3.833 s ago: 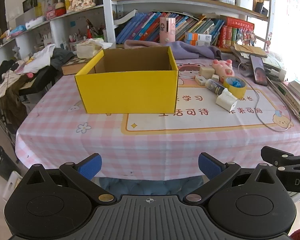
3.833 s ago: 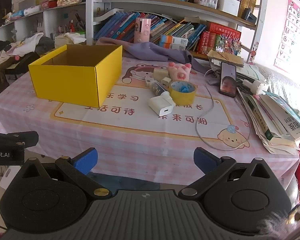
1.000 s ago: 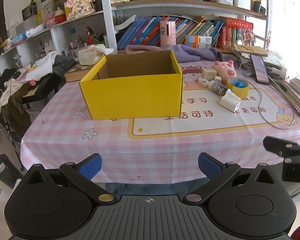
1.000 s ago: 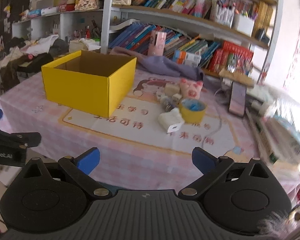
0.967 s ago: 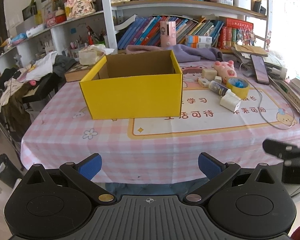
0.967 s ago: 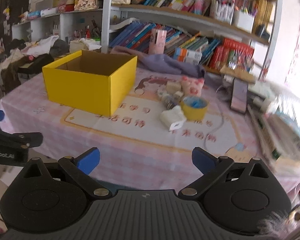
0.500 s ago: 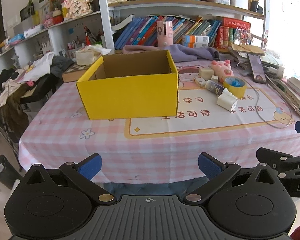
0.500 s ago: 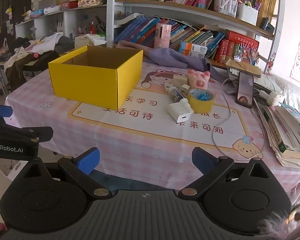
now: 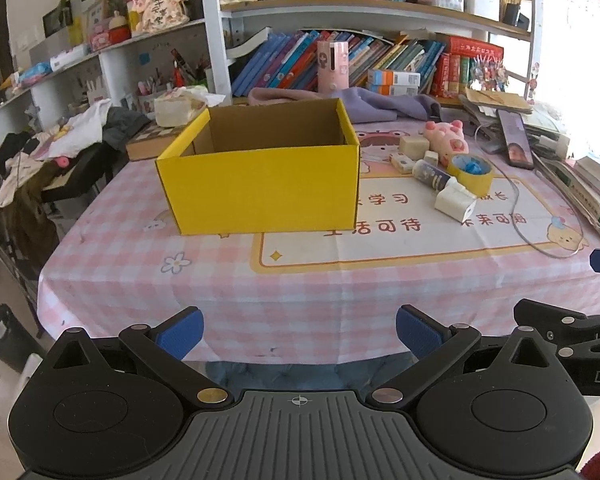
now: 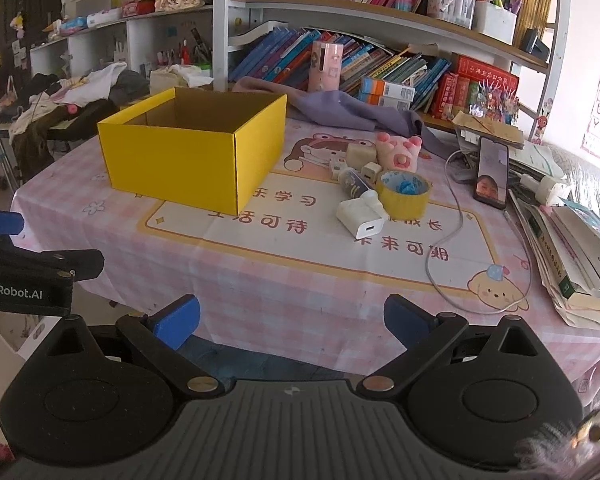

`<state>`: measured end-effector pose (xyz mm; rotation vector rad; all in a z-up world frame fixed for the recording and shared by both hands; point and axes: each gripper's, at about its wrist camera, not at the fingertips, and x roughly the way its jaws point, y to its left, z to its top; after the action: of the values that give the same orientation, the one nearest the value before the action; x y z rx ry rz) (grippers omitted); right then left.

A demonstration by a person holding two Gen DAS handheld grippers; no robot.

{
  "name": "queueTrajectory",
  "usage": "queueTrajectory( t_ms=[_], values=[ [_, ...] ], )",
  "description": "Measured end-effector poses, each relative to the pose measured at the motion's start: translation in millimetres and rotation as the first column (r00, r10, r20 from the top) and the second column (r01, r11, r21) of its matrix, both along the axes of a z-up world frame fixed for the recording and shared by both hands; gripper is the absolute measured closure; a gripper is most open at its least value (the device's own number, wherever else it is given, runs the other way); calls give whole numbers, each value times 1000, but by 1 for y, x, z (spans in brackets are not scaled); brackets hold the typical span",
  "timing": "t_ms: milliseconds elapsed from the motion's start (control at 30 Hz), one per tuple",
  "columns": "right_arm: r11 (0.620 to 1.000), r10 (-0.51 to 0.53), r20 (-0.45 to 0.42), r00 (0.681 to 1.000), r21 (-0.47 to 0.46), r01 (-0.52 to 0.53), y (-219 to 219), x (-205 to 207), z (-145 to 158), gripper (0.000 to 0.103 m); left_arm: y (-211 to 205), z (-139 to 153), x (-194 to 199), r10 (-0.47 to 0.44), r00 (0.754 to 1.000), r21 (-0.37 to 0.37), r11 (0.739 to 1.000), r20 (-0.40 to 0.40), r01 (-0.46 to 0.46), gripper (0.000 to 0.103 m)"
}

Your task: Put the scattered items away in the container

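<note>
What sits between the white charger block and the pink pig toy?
In the right wrist view, the yellow tape roll, a small lying bottle and a small white cube lie between the white charger block and the pink pig toy.

Each gripper, left gripper [image 9: 298,330] and right gripper [image 10: 292,318], is built of black plastic with a ribbed housing, round discs, brass-coloured screws and blue fingertip pads [image 9: 180,330]; "GenRobot.AI" is printed in white.
</note>
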<state>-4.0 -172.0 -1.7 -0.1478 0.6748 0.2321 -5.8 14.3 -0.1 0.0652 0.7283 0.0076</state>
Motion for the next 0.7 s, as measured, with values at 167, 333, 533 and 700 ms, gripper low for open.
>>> queueTrajectory(
  t_ms=[167,333,533,700],
  values=[
    [1000,-9,2,1000,-1,9,0,-2,0,4,1,0,0,-5,1000,-11,1000,-3,5,0],
    [999,-33,9,999,-7,33,-3,-4,1,4,1,-1,-1,-1,1000,-10,1000,-4,1,1],
    [999,-49,37,998,-19,50,-9,-6,5,4,-5,1,0,-28,1000,1,1000,4,28,1],
    [997,-79,41,996,-14,80,-20,-7,6,4,-8,3,-1,-28,999,9,1000,25,28,1]
  ],
)
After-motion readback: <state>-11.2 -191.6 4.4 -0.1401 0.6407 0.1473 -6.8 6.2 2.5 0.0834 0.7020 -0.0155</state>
